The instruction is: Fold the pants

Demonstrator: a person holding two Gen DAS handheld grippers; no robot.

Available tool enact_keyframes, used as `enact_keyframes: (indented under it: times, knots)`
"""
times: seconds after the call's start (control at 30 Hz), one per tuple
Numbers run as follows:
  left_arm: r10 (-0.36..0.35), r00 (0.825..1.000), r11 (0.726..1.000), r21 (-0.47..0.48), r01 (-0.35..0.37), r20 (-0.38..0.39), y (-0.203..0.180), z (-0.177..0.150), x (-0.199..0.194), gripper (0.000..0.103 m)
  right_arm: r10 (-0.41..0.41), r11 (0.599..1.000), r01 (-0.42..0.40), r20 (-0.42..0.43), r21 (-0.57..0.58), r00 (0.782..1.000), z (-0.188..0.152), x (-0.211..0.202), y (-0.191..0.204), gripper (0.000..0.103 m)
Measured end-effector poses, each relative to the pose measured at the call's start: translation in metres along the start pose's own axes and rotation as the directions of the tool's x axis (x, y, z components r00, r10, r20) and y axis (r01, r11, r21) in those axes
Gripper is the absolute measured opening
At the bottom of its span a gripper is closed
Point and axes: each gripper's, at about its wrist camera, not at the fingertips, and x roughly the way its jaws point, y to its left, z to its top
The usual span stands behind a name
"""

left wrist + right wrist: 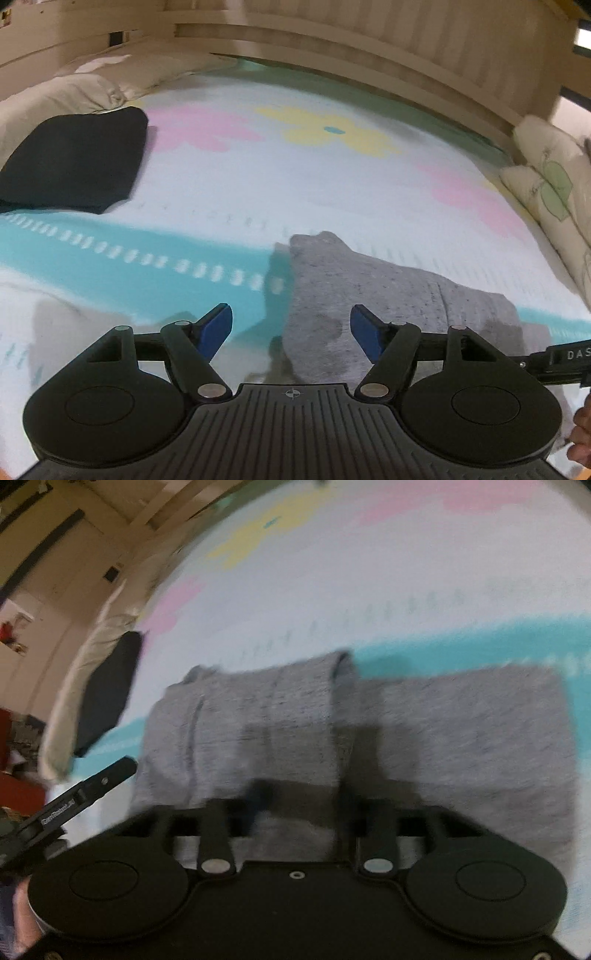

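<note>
We find the grey sweatpants (280,731) lying partly folded on the bed's teal stripe (110,254), near its front edge. They look soft, light and floppy, so we'd pinch a doubled edge or cuff. Our left gripper (291,332) is spread empty; whether the blurred right gripper (303,808) is parted or clamped, we cannot tell.

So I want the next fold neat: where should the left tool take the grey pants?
Probably at the near-left edge of the grey pants, the nearest cloth between the open left tool fingers. Come in low from the bedspread side on the left; that edge looks free there, so one finger can slip underneath.
</note>
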Motion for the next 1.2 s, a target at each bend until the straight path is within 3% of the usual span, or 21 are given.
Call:
enact_keyframes:
  times: [0.1,0.17,0.37,0.53,0.63,0.7,0.77,0.8,0.93,0.97,1.0,1.1,1.2]
  knots:
    - [0.033,0.999,0.999,0.0,-0.033,-0.009,0.007,0.0,-0.001,0.069,-0.031,0.999,0.031,0.005,0.007,0.999,0.002,-0.005,0.013,0.029]
    - [0.062,0.998,0.998,-0.014,-0.062,-0.015,0.014,-0.001,-0.002,0.069,-0.032,0.999,0.032,0.024,-0.003,0.999,0.005,-0.012,0.026,0.026]
    - [0.081,0.996,0.992,-0.097,-0.085,-0.039,0.033,-0.002,-0.005,0.069,0.139,0.988,-0.126,0.149,-0.095,0.979,0.013,-0.069,0.077,0.022]
    - [0.077,0.996,0.996,-0.047,-0.079,-0.039,0.021,-0.002,-0.004,0.069,0.118,0.985,-0.085,0.231,-0.151,0.966,0.007,-0.118,0.079,0.015]
    - [0.066,0.997,0.998,0.019,-0.065,-0.041,0.004,-0.004,-0.001,0.069,-0.037,0.997,0.054,0.246,-0.063,0.968,0.003,-0.122,0.049,0.005]
    - [0.048,0.998,0.997,0.067,-0.046,-0.042,-0.008,-0.007,0.0,0.069,-0.174,0.984,0.179,0.22,-0.003,0.96,0.003,-0.112,0.029,0.005]
    - [0.039,0.999,0.994,0.107,-0.035,-0.036,-0.017,-0.009,0.0,0.069,-0.309,0.951,0.307,0.178,0.042,0.934,0.001,-0.096,0.014,0.005]
    - [0.031,0.999,0.992,0.124,-0.027,-0.032,-0.021,-0.01,0.0,0.069,-0.323,0.946,0.321,0.161,0.041,0.932,0.0,-0.09,0.007,0.006]
    - [-0.004,1.0,0.985,0.172,0.01,-0.031,-0.033,-0.016,0.0,0.07,-0.213,0.974,0.195,0.161,0.116,0.964,0.0,-0.087,-0.013,0.029]
    - [-0.007,0.999,0.979,0.203,0.018,-0.052,-0.037,-0.019,0.003,0.07,-0.188,0.977,0.169,0.149,0.133,0.971,0.002,-0.083,-0.015,0.05]
    - [-0.006,0.997,0.973,0.232,0.022,-0.071,-0.04,-0.022,0.007,0.07,-0.175,0.978,0.156,0.134,0.142,0.975,0.002,-0.078,-0.015,0.064]
    - [0.008,0.987,0.947,0.319,0.044,-0.159,-0.05,-0.035,0.026,0.07,-0.177,0.977,0.16,0.122,0.14,0.977,0.001,-0.066,-0.015,0.067]
    - [-0.009,0.983,0.963,0.265,0.059,-0.184,-0.043,-0.033,0.036,0.071,-0.2,0.976,0.191,0.088,0.1,0.976,-0.002,-0.055,-0.017,0.068]
